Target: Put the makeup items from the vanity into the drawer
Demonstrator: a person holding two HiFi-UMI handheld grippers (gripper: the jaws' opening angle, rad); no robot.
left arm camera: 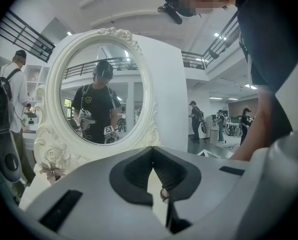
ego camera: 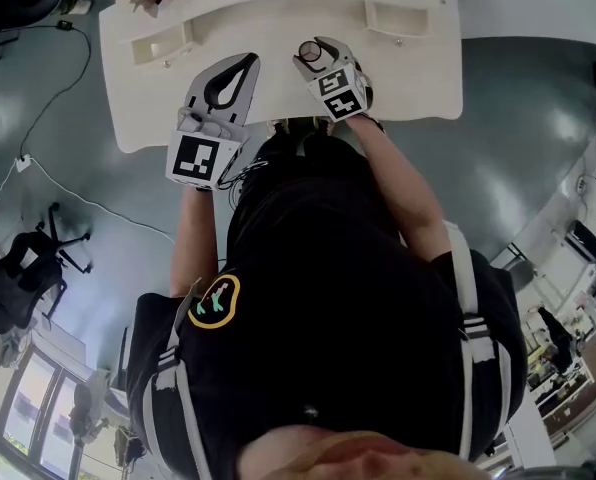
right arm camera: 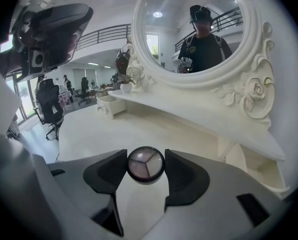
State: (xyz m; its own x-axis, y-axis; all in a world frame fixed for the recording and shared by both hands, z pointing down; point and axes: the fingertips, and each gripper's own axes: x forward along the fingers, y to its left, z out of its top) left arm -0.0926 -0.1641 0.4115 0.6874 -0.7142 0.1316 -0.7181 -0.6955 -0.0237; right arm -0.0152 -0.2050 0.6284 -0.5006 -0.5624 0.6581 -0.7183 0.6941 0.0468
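The step in hand is looking like the carry. The right gripper is clamping a round compact with three shades showing, and is hanging over the vanity top near its front edge, toward 12 o'clock in the head view. To do this well, the squeeze is needing to be steady: the pads are meeting the compact only at 3 and 9 o'clock on its curved rim, so the case is liable to pivot or pop out. Its jaws are standing partly apart, just as wide as the compact. Which unit is the drawer I cannot tell. The left gripper, at 11 o'clock in the head view, is clenching tip to tip on nothing, and so is looking free to pull the drawer.
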